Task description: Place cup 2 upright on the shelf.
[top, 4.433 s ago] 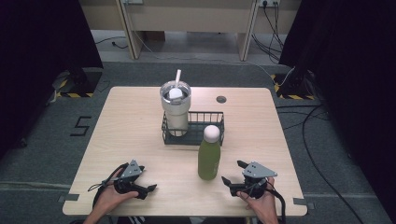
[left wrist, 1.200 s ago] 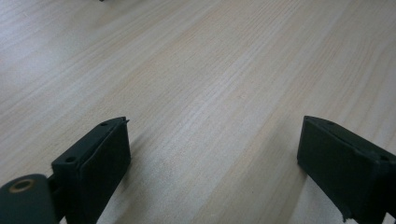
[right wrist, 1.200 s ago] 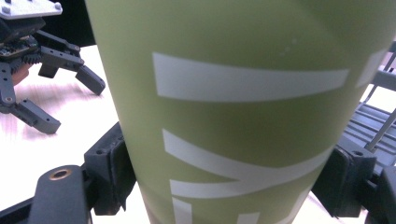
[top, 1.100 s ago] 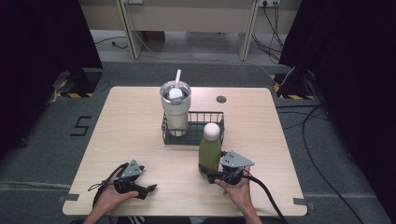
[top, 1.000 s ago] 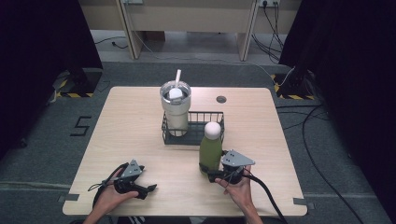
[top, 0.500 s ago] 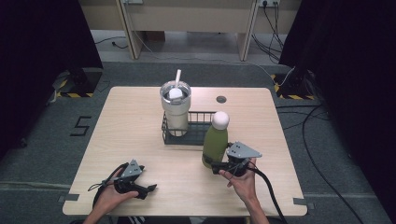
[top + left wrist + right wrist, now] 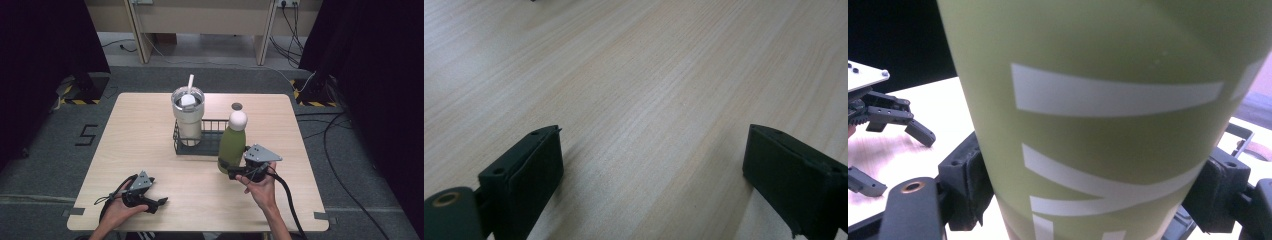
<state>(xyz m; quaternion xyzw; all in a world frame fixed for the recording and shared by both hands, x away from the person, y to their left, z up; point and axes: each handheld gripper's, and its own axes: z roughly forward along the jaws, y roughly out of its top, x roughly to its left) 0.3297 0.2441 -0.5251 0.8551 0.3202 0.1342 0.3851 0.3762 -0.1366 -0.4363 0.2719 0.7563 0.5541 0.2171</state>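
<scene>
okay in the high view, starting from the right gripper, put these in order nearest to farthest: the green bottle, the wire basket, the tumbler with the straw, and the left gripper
1. Green bottle: clamped between the jaws of the right gripper, at its base.
2. Wire basket: just behind and left of the bottle.
3. Tumbler: standing in the basket's left end, farther back.
4. Left gripper: across the table's near edge, open on the wood.

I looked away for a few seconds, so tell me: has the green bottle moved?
Yes. The green bottle, clamped in the right tool, has gone up the table and rightward, from the wire basket's near side to its right end, by the dark spot.
</scene>
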